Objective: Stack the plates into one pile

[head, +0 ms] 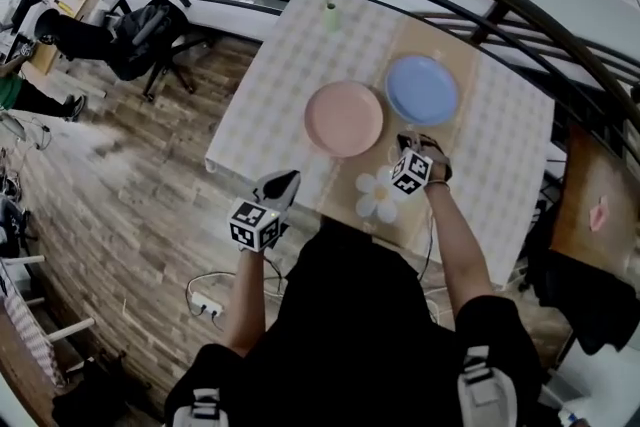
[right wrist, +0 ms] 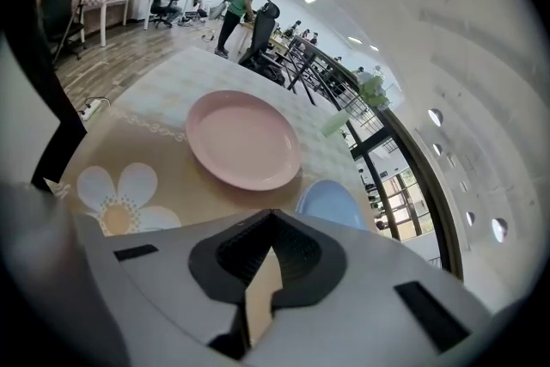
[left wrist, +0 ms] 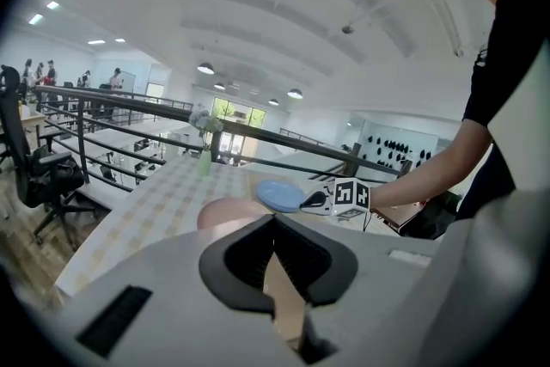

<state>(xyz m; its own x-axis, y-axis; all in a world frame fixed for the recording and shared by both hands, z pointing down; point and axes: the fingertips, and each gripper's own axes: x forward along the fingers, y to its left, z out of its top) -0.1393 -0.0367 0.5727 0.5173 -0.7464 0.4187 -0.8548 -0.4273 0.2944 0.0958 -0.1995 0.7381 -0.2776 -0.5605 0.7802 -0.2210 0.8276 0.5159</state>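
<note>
Table (head: 270, 85) is occupied by a pink plate (head: 343, 118), a blue plate (head: 422, 89) just beside at two o'clock; left gripper (head: 288, 179) and right gripper (head: 406, 142) are closed, empty.

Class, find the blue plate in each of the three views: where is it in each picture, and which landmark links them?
Head view: blue plate right of centre, upper half.
Left gripper view: blue plate near the centre.
Right gripper view: blue plate below centre, slightly right.
Landmark: pink plate, beside it in all three.

pink plate (head: 343, 118) flat on table, blue plate (head: 422, 89) just beside, unstacked
</note>
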